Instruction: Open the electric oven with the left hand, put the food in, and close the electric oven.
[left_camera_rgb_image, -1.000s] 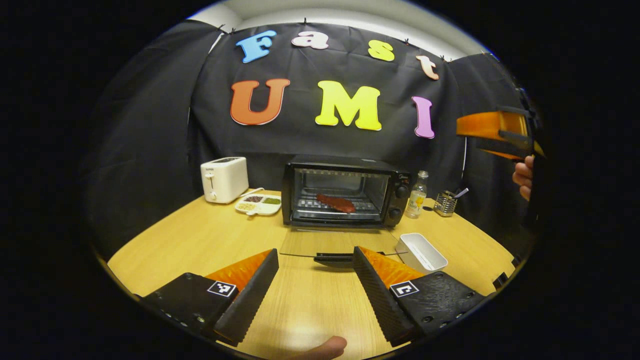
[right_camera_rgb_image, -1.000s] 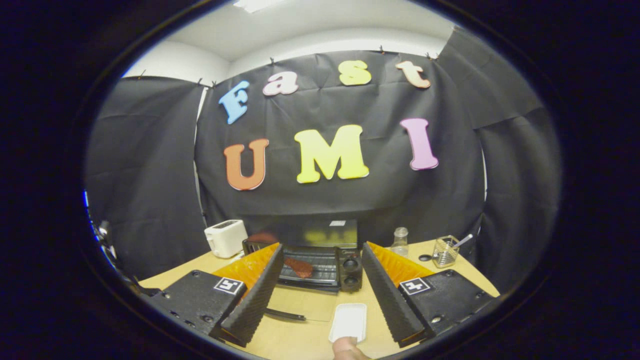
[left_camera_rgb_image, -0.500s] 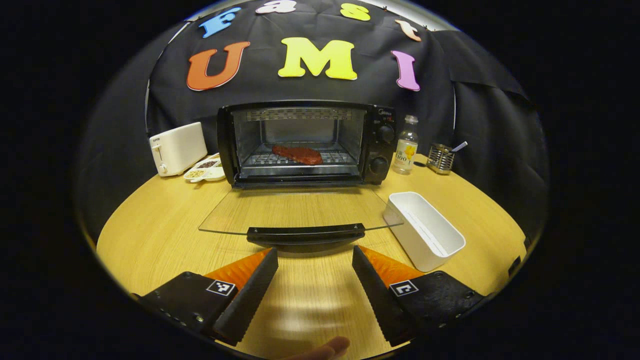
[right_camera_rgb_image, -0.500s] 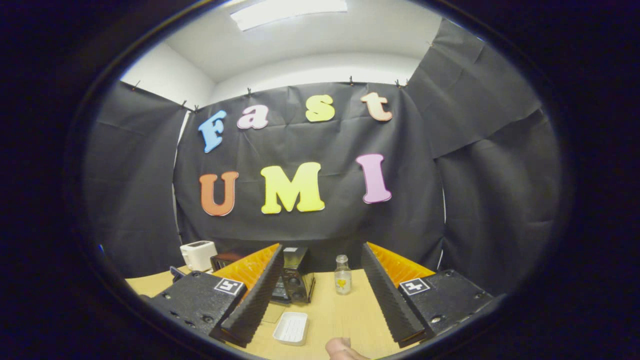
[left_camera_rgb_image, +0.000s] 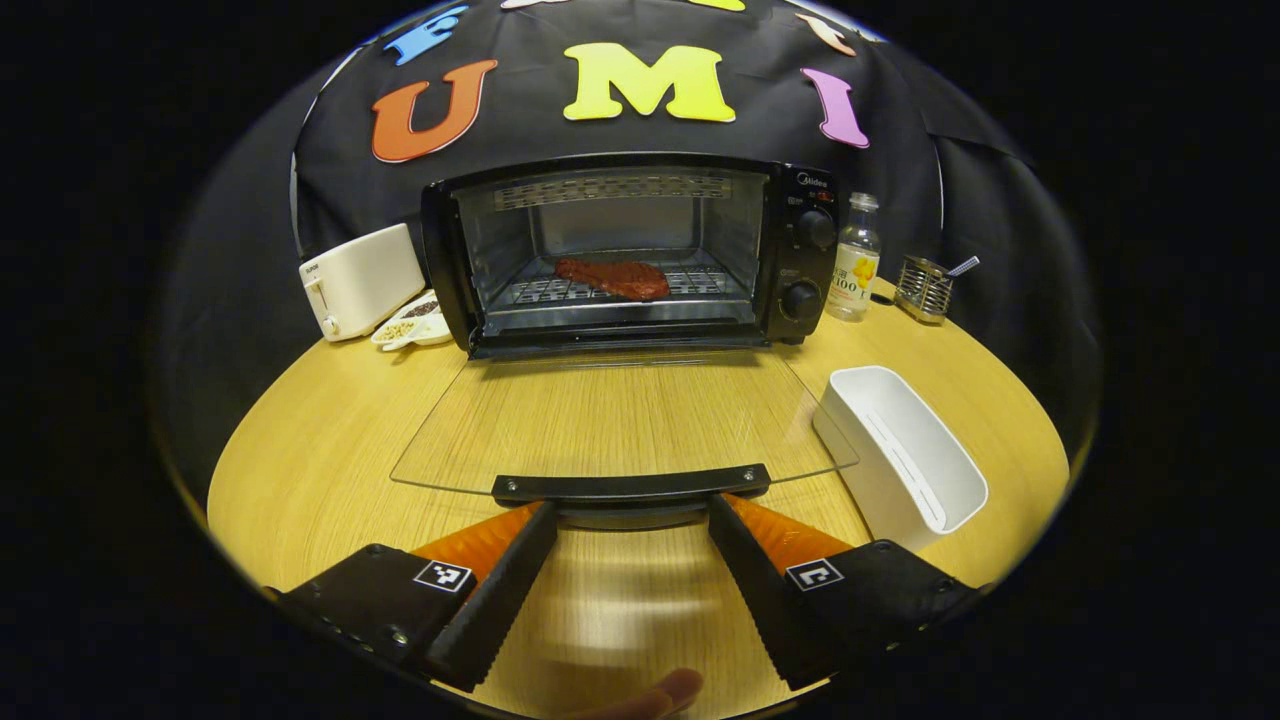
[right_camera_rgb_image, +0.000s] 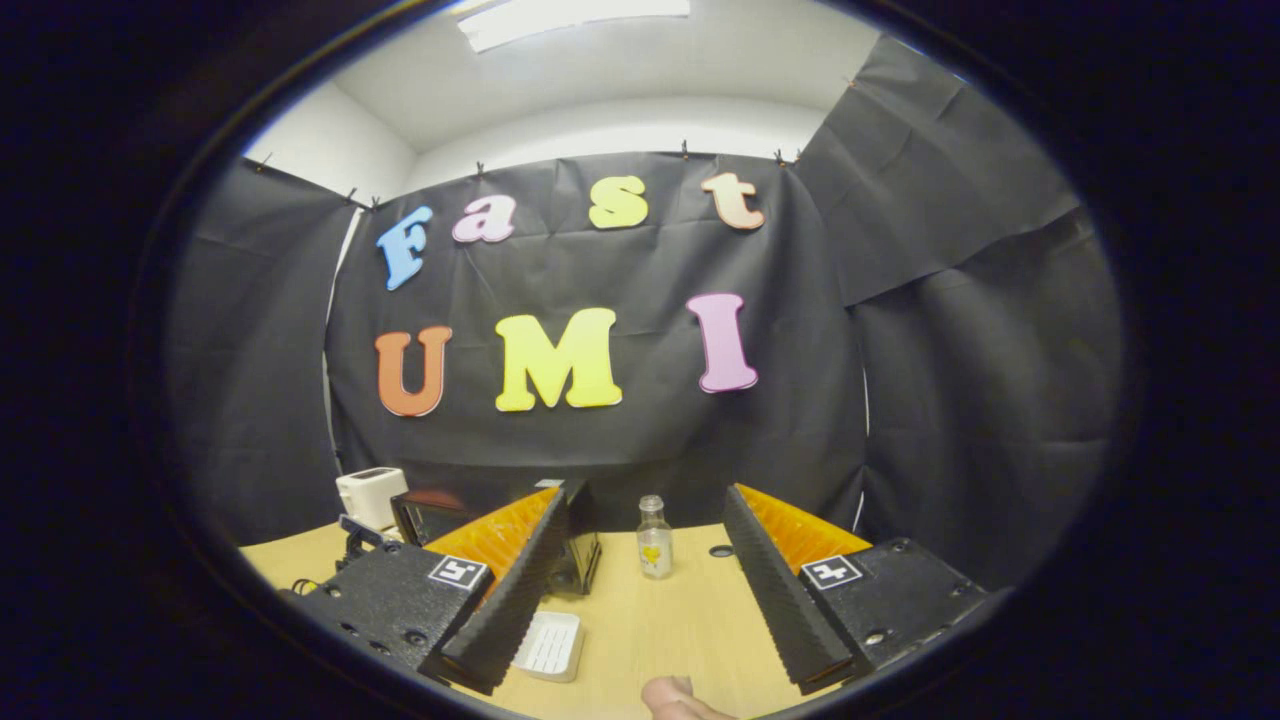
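a: with the meat already lying on the rack inside the electric oven, what's left is the closing, i reckon.

b: and the glass door lies folded flat over the table, its handle just ahead of the left gripper, whose jaws stand apart, grasping nothing.

a: where's the risk?

b: the white tray sits close to the door's right corner. a crooked lift could clip it. also, a one-sided push on that handle might let it slip off a finger, and the door would drop back.

a: and the right gripper?

b: up high, well away, jaws released and empty. bottle and toaster flank the oven.
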